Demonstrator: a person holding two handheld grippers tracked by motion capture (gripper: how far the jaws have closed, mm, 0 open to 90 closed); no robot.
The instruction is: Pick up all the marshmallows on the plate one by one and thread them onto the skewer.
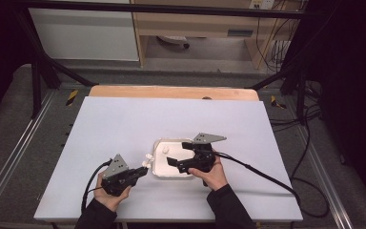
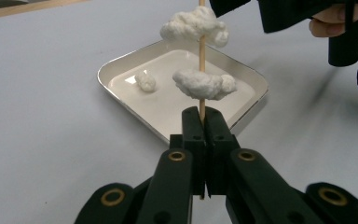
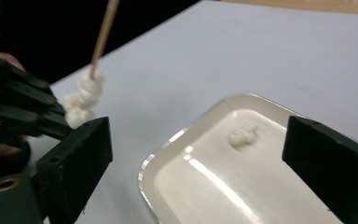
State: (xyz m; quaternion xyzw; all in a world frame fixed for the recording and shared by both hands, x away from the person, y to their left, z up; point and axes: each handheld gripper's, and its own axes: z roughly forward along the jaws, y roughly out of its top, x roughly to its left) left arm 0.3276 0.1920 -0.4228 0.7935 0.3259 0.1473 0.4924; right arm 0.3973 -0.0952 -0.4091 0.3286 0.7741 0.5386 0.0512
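Skewering in progress. Left gripper [image 2: 204, 122] jaws clamp the skewer [image 2: 202, 56], two white pieces [image 2: 204, 85] threaded; right gripper [image 3: 214, 154] jaws stand wide, empty, over the tray [image 1: 158, 143] mid-worktop, where one piece [image 3: 242, 136] remains.

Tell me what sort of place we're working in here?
Likely a lab recording rig, not a kitchen: a white table inside a black metal frame, cables trailing across the floor, and a small white tray as the one prop.
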